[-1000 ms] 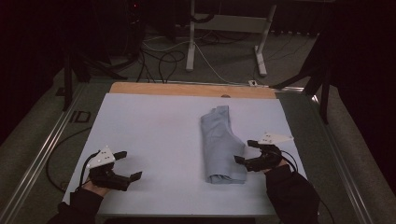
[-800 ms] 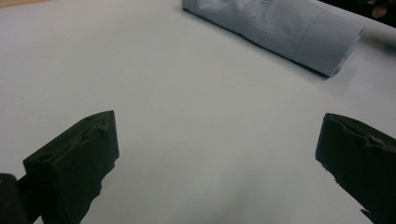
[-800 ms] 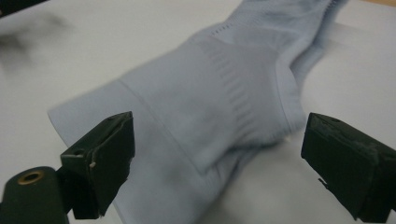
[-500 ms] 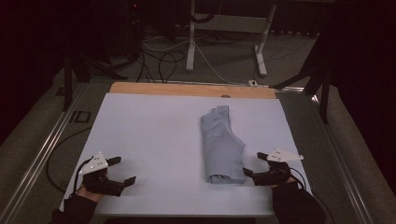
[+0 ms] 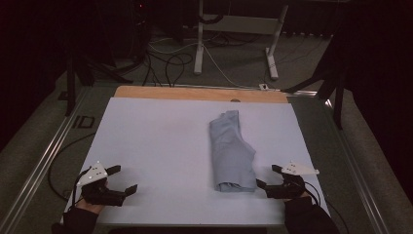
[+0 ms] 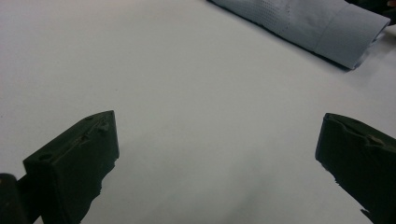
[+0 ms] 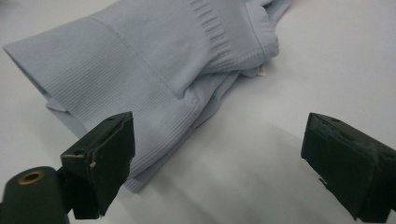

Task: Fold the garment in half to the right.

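The folded pale blue ribbed knit garment (image 5: pixel 232 152) lay lengthwise on the white worktop (image 5: pixel 156 141), right of centre, its near end just beside the right tool (image 5: pixel 269 177). In the high view the fabric read as a plain dim slab and the person's hands were cut off by the bottom edge. The right gripper view showed the garment (image 7: pixel 154 65) close up: fine ribbing, a stitched band and layered folded edges, its left jaw overlapping the cloth's near corner, though contact could not be told; the right tool (image 7: pixel 219 154) stood wide apart. The left tool (image 5: pixel 122 179), near the worktop's front left corner, was well apart from the garment; in the left gripper view it (image 6: pixel 217 140) gaped open over bare white surface, the garment's end (image 6: pixel 322 25) cropped at the top.
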